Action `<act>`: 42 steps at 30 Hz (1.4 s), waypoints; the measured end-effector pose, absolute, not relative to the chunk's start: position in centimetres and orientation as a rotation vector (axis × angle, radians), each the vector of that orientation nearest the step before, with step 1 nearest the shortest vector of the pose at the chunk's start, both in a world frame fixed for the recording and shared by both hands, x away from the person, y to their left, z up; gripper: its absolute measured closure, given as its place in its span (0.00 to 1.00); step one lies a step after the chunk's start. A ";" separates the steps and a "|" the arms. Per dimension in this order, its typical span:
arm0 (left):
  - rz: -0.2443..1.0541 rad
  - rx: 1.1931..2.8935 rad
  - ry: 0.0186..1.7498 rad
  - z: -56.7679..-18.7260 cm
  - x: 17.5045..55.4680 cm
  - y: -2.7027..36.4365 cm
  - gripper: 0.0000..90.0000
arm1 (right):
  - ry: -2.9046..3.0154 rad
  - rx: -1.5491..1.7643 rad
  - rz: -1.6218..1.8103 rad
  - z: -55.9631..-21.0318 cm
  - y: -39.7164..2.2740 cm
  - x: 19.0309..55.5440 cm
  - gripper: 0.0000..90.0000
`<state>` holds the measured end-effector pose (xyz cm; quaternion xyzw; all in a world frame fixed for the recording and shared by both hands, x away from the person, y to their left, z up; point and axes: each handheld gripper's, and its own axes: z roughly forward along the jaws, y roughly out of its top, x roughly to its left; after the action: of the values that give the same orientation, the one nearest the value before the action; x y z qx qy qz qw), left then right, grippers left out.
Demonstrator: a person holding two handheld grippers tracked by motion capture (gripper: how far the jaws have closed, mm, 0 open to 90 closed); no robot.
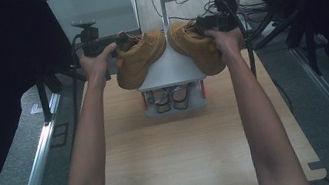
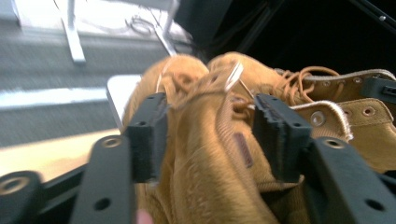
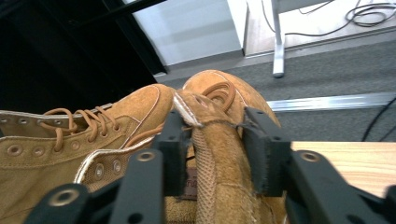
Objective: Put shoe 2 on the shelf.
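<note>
Two tan suede lace-up boots lean heel-up on the top of a white shoe rack (image 1: 168, 69). My left gripper (image 1: 116, 42) is at the heel of the left boot (image 1: 139, 58). In the left gripper view that boot's heel collar (image 2: 205, 154) lies between the jaws of the left gripper (image 2: 210, 135), whose pads stand just off the suede. My right gripper (image 1: 202, 24) is at the heel of the right boot (image 1: 195, 46). Its jaws (image 3: 212, 149) straddle the heel tab (image 3: 219, 158) with a slim gap on each side. Each gripper view also shows the other boot (image 2: 364, 121) (image 3: 56, 144) beside the one it straddles.
The rack stands at the far middle of a light wooden table (image 1: 188, 154). A pair of shoes (image 1: 173, 96) sits on its lower shelf. Metal rails (image 1: 37, 164) run along both sides of the table, and cables lie on the floor behind.
</note>
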<state>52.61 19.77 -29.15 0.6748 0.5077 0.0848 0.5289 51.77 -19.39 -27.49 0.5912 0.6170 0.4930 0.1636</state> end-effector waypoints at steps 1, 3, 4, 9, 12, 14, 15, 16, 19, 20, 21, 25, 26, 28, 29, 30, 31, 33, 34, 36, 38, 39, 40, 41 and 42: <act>0.195 1.623 1.199 -29.0 52.6 19.7 0.42 | 1.750 1.682 1.412 -27.5 -19.6 51.8 0.62; 0.201 1.649 1.171 -28.9 52.5 19.6 0.36 | 1.736 1.673 1.419 -27.4 -20.0 51.6 0.57; 0.209 1.656 1.158 -28.8 52.4 19.6 0.36 | 1.731 1.674 1.407 -27.4 -20.3 51.6 0.57; 0.214 1.643 1.129 -28.5 52.1 19.9 0.35 | 1.727 1.671 1.487 -27.9 -21.5 51.4 0.55; 0.226 1.624 1.121 -28.3 51.8 20.3 0.35 | 1.737 1.647 1.473 -27.9 -21.4 51.2 0.54; 0.224 1.605 1.111 -28.2 51.6 20.6 0.35 | 1.735 1.647 1.484 -27.9 -21.6 51.1 0.52; 0.223 1.598 1.106 -28.0 51.5 20.7 0.35 | 1.729 1.652 1.501 -27.8 -21.7 51.1 0.50; 0.224 1.593 1.101 -27.9 51.4 20.9 0.34 | 1.725 1.656 1.519 -27.8 -21.8 51.1 0.48; 0.232 1.587 1.093 -27.7 51.0 21.3 0.34 | 1.719 1.642 1.537 -27.6 -21.9 51.0 0.47; 0.234 1.587 1.090 -27.6 50.9 21.5 0.34 | 1.717 1.638 1.543 -27.5 -21.9 50.9 0.47; 0.239 1.586 1.085 -27.6 50.8 21.7 0.35 | 1.710 1.628 1.550 -27.4 -22.0 50.8 0.47; 0.253 1.570 1.084 -27.5 50.1 22.5 0.36 | 1.708 1.611 1.563 -27.0 -22.2 50.3 0.46; 0.257 1.566 1.083 -27.5 49.9 22.8 0.37 | 1.709 1.607 1.560 -26.9 -22.2 50.1 0.46; 0.271 1.559 1.076 -27.5 49.4 23.3 0.38 | 1.702 1.599 1.577 -26.8 -22.5 49.7 0.46; 0.293 1.558 1.077 -27.5 49.1 23.6 0.39 | 1.697 1.594 1.592 -26.7 -22.7 49.5 0.47; 0.324 1.557 1.079 -27.5 48.9 23.8 0.40 | 1.695 1.595 1.609 -26.7 -23.0 49.3 0.47; 0.335 1.554 1.079 -27.5 48.7 24.0 0.41 | 1.690 1.599 1.625 -26.8 -23.2 49.1 0.48; 0.332 1.555 1.076 -27.7 48.3 24.5 0.42 | 1.680 1.596 1.650 -26.8 -23.9 48.7 0.50; 0.340 1.558 1.074 -27.7 48.1 24.8 0.43 | 1.678 1.592 1.653 -26.9 -24.2 48.5 0.51; 0.357 1.561 1.075 -27.8 47.7 25.3 0.46 | 1.677 1.582 1.665 -26.8 -24.8 48.0 0.54; 0.373 1.556 1.075 -28.1 47.3 25.9 0.49 | 1.687 1.563 1.680 -26.8 -25.3 47.5 0.59; 0.378 1.549 1.080 -28.2 47.1 26.1 0.51 | 1.681 1.557 1.676 -26.8 -25.6 47.3 0.62; 0.380 1.547 1.084 -28.4 46.9 26.4 0.53 | 1.680 1.551 1.670 -26.8 -25.9 47.0 0.64; 0.386 1.545 1.092 -28.7 46.7 26.6 0.56 | 1.685 1.546 1.665 -26.8 -26.3 46.8 0.67; 0.399 1.545 1.100 -28.9 46.6 26.9 0.60 | 1.676 1.543 1.663 -26.9 -26.6 46.6 0.70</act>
<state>46.56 26.85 -28.89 0.6570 0.4680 0.1699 0.5661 46.57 -26.59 -26.93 0.5402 0.5866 0.5819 0.1598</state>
